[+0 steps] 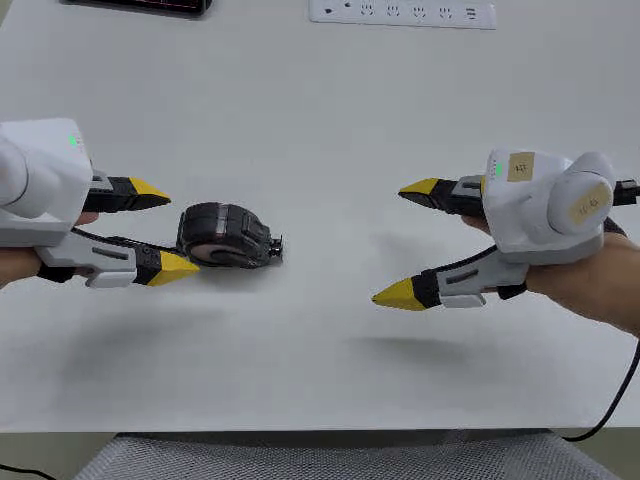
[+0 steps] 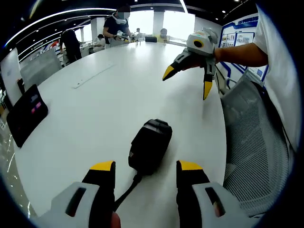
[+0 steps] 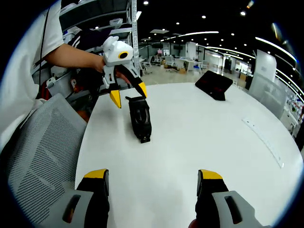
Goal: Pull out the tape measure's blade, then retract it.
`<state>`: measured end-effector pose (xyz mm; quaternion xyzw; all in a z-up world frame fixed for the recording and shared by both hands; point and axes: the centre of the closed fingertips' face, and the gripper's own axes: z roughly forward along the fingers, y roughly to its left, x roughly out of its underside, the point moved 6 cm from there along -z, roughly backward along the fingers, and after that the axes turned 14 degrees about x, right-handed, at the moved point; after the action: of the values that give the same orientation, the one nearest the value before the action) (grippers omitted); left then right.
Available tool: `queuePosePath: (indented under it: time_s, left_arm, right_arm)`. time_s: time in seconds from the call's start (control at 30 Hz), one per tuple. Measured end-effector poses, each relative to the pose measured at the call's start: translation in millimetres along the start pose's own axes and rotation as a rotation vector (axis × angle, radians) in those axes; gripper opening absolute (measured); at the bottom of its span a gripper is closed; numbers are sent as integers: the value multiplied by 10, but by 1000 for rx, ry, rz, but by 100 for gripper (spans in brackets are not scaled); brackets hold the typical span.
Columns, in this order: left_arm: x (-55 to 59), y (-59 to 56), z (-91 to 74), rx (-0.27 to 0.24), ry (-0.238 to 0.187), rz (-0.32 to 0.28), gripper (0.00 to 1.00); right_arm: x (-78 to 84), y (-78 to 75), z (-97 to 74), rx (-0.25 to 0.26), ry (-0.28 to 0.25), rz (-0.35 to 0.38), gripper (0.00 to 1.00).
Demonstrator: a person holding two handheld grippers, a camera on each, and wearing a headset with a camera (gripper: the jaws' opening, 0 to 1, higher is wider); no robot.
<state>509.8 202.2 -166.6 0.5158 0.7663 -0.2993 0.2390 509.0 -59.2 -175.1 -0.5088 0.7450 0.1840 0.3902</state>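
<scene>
Tabletop (image 1: 320,110), white, plain; items listed left to right.

1. Dark flat device (image 1: 140,4), far edge, left; partly cut off by the head view.
2. Left gripper (image 1: 182,230), white body, black fingers (image 1: 172,266) with yellow tips; fingers spread wide, gripping nothing; tips flank the rear end of the tape measure, and contact cannot be told.
3. Tape measure (image 1: 228,236), black case, lying on the tabletop left of centre; blade drawn in, end hook (image 1: 278,245) at the case mouth, facing the right gripper; in the left gripper view the case (image 2: 151,145) lies just ahead of the gap between the fingers, and a dark strap (image 2: 127,190) trails back between them.
4. Power strip (image 1: 402,12), white, far edge, right of centre.
5. Right gripper (image 1: 388,243), same make; fingers (image 1: 400,293) spread wide, holding nothing; well apart from the tape measure, tips pointing towards it.
6. Black cable (image 1: 612,405), hanging off the near right edge.
</scene>
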Motion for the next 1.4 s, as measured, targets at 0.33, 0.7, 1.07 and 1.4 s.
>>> queuePosePath:
  time_s: [0.33, 0.7, 1.07, 1.4]
  left_arm:
    - [-18, 31, 133, 50, 78, 20, 47]
    - [-20, 62, 223, 81, 153, 46, 45]
    - [-33, 93, 279, 94, 192, 65, 37]
    - [-20, 128, 324, 87, 221, 90, 31]
  right_arm:
    - [-52, 16, 93, -29, 5, -32, 72]
    - [-75, 49, 196, -56, 11, -57, 71]
    - [-103, 92, 302, -85, 10, -65, 68]
    - [-115, 104, 352, -96, 5, -67, 67]
